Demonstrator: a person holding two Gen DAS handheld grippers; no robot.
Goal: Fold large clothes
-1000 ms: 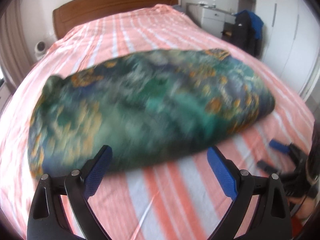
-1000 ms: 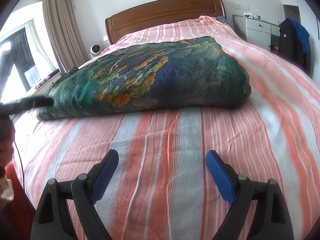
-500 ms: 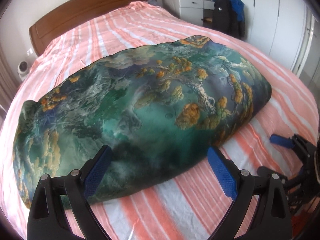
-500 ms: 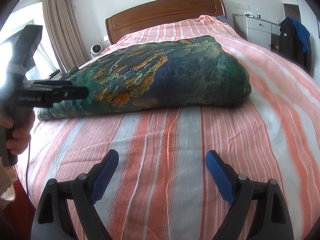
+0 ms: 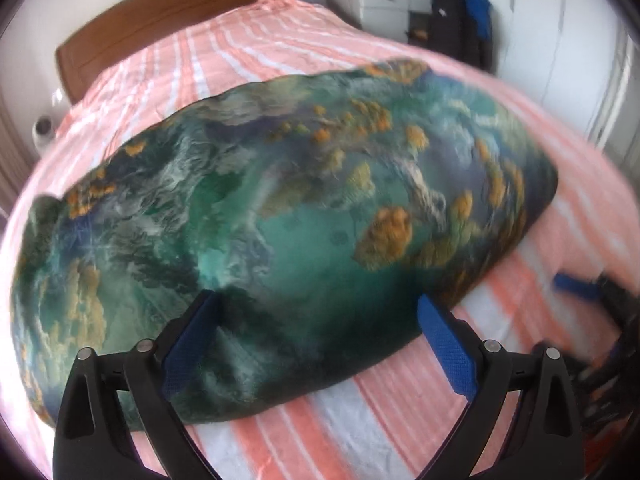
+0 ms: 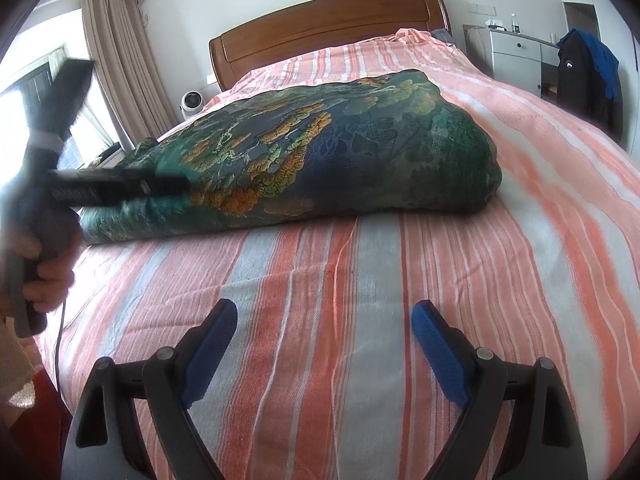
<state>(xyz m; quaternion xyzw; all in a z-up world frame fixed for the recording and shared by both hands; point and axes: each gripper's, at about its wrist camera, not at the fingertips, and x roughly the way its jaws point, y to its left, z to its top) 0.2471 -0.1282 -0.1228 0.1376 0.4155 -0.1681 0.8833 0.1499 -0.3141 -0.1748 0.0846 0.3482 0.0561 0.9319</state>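
A large folded garment [image 5: 304,216], green and blue with orange patches, lies across the striped bed [image 5: 400,420]. My left gripper [image 5: 316,320] is open, its blue pads [image 5: 192,344] wide apart over the garment's near edge, with the cloth showing between them. The right wrist view shows the left gripper [image 6: 120,188] held by a hand [image 6: 44,276], reaching over the left end of the garment [image 6: 360,152]. My right gripper [image 6: 324,320] is open above bare sheet [image 6: 360,280], short of the garment, and nothing is between its fingers. The right gripper [image 5: 576,284] shows blurred at the right edge of the left wrist view.
A wooden headboard [image 6: 328,24] stands at the far end of the bed. A white drawer unit [image 6: 516,60] and a hanging dark and blue jacket [image 6: 588,76] are to the right. Curtains [image 6: 116,64], a window and a small white device [image 6: 192,102] are on the left.
My left gripper has moved in and down towards the garment, so the cloth now fills the space between its fingers. In the right wrist view it has come in from the left. The right gripper stayed still.
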